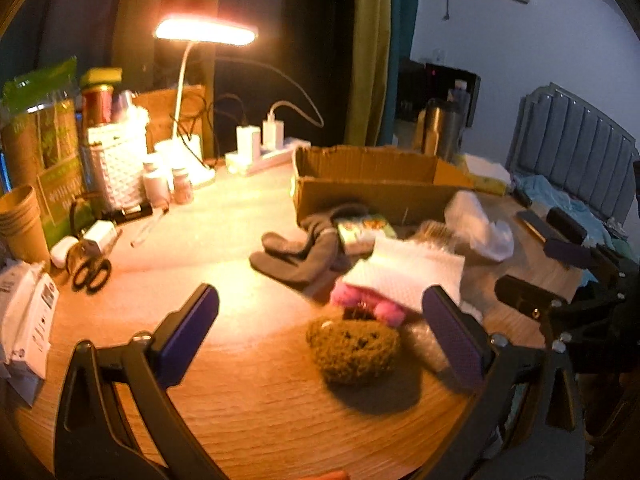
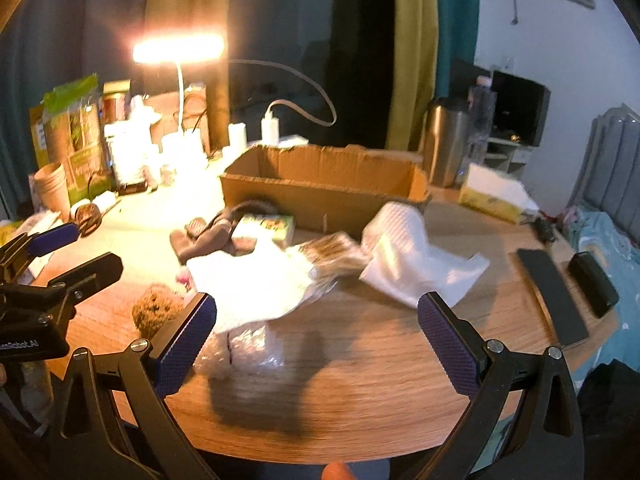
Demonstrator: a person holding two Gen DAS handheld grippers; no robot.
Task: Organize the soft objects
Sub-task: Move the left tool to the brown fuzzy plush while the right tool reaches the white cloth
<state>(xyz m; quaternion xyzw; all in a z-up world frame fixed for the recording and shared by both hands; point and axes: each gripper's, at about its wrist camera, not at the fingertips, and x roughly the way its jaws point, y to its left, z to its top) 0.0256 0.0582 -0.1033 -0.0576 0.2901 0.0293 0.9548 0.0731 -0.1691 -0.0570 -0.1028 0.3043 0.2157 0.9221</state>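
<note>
A brown-green plush toy (image 1: 354, 350) lies on the wooden table (image 1: 248, 412), just ahead of my open, empty left gripper (image 1: 320, 332). Behind it lie a pink plush (image 1: 360, 300), a white foam sheet (image 1: 404, 270) and grey gloves (image 1: 300, 252). An open cardboard box (image 1: 372, 184) stands further back. In the right wrist view my right gripper (image 2: 316, 340) is open and empty above a clear plastic bag (image 2: 244, 352). Ahead lie the white foam sheet (image 2: 256, 280), another foam wrap (image 2: 408, 256), the gloves (image 2: 208, 236), the plush toy (image 2: 154, 308) and the box (image 2: 324, 188).
A lit desk lamp (image 1: 204, 32), white basket (image 1: 116, 160), paper cups (image 1: 20, 220), bottles and scissors (image 1: 90, 272) crowd the left of the table. A steel flask (image 2: 444, 140), tissue box (image 2: 492, 192) and two dark phones (image 2: 556, 296) are on the right. A bed lies beyond.
</note>
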